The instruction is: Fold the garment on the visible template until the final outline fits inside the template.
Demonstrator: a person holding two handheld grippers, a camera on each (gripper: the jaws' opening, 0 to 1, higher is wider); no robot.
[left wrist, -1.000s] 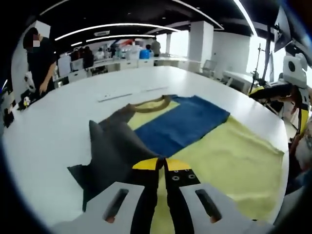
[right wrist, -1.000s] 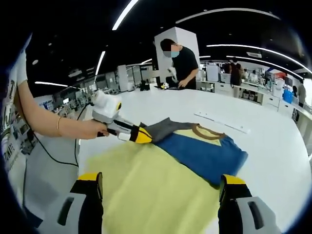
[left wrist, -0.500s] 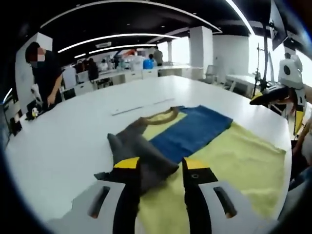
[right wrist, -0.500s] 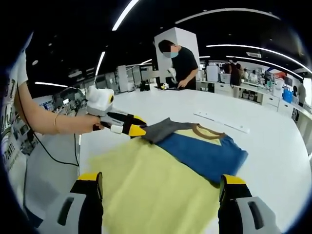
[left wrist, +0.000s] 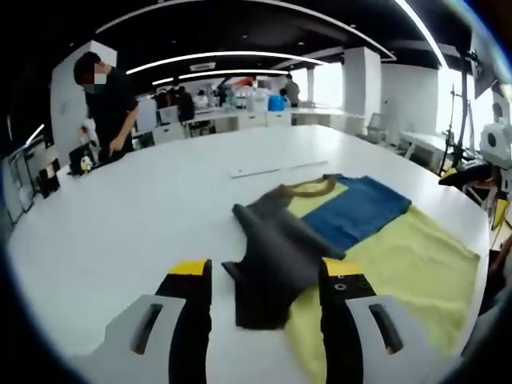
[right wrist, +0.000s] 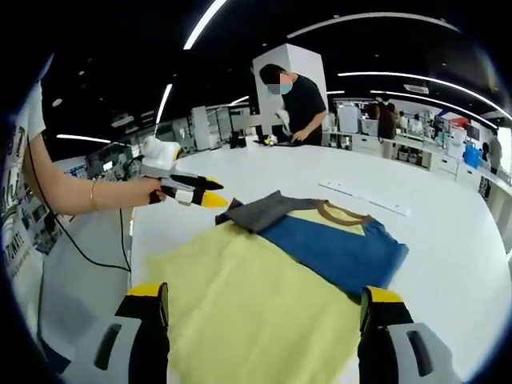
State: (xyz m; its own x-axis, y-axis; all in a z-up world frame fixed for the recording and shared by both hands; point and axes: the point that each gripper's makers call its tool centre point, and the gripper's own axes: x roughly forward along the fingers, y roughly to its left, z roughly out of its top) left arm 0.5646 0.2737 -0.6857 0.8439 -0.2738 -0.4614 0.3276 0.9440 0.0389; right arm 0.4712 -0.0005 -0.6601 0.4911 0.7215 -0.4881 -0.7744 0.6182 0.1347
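A: What is hidden or cut off?
B: The garment (left wrist: 352, 232) is cut at the 4 o'clock edge of the left gripper view; its near hem is lost below the jaws in the right gripper view. No template outline can be made out on the bench (left wrist: 120, 240).

A: How is the garment noted?
B: Laid flat on the white bench: yellow body, blue panel, brown collar (right wrist: 340, 214). A grey sleeve (left wrist: 276, 260) is seen folded inward over the yellow, between the wide-spread jaws of the left claw (left wrist: 264, 276), which holds nothing.

A: What differs between views?
B: In the right gripper view the left claw (right wrist: 204, 192) is seen at 10 o'clock, off the cloth, held by a hand (right wrist: 144, 192). The right claw (right wrist: 264, 300) is spread wide above the yellow body, nothing held. A person (right wrist: 300, 104) is seen standing at the far bench edge.
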